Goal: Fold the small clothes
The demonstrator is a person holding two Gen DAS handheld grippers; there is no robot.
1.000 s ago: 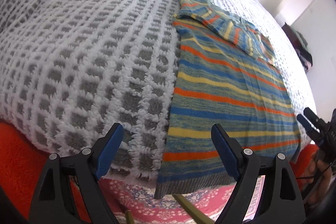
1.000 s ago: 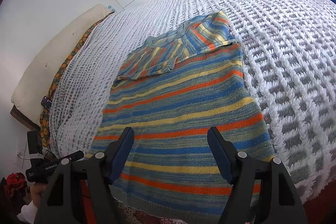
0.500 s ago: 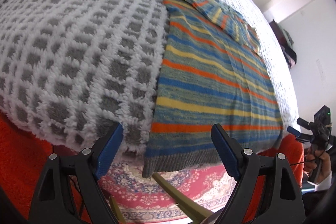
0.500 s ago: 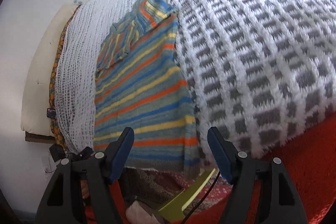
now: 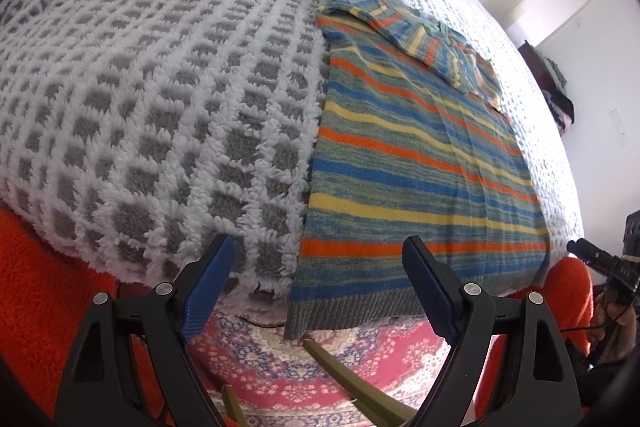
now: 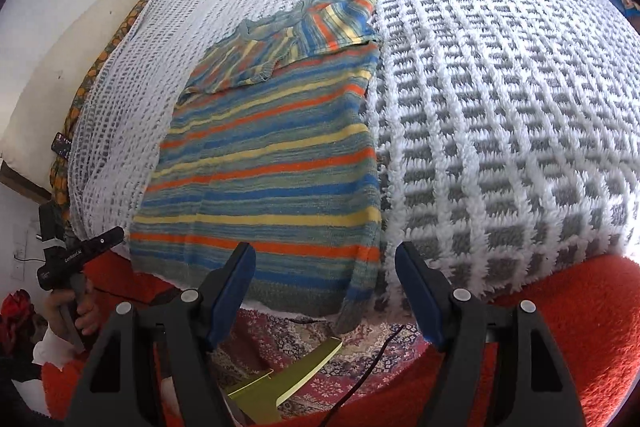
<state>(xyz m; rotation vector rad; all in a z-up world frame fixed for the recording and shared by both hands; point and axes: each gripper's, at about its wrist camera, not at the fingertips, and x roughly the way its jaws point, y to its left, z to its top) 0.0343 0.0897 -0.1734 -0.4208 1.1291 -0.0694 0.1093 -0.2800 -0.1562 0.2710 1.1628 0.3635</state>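
- Left wrist view: the left gripper [image 5: 316, 291] is hovering with its jaws spread wide and nothing between them, above the near left corner of a striped knit sweater [image 5: 420, 155]. The sweater is lying flat on a white-and-grey tufted bedspread [image 5: 160, 87], its sleeves already folded across the chest at the far end and its ribbed hem [image 5: 360, 311] hanging just over the bed's edge above a patterned rug [image 5: 320, 367]. The right gripper [image 5: 600, 261] is showing at the frame's right edge.
- Right wrist view: the right gripper [image 6: 324, 291] is also standing released and empty, pointing down at the hem's near right corner [image 6: 356, 307], which is drooping off the mattress. The knit is looking soft, limp and light, likely to sag and stretch if lifted by one point; pinching both hem corners together and carrying them toward the collar [image 6: 256, 31] seems the safest hold.
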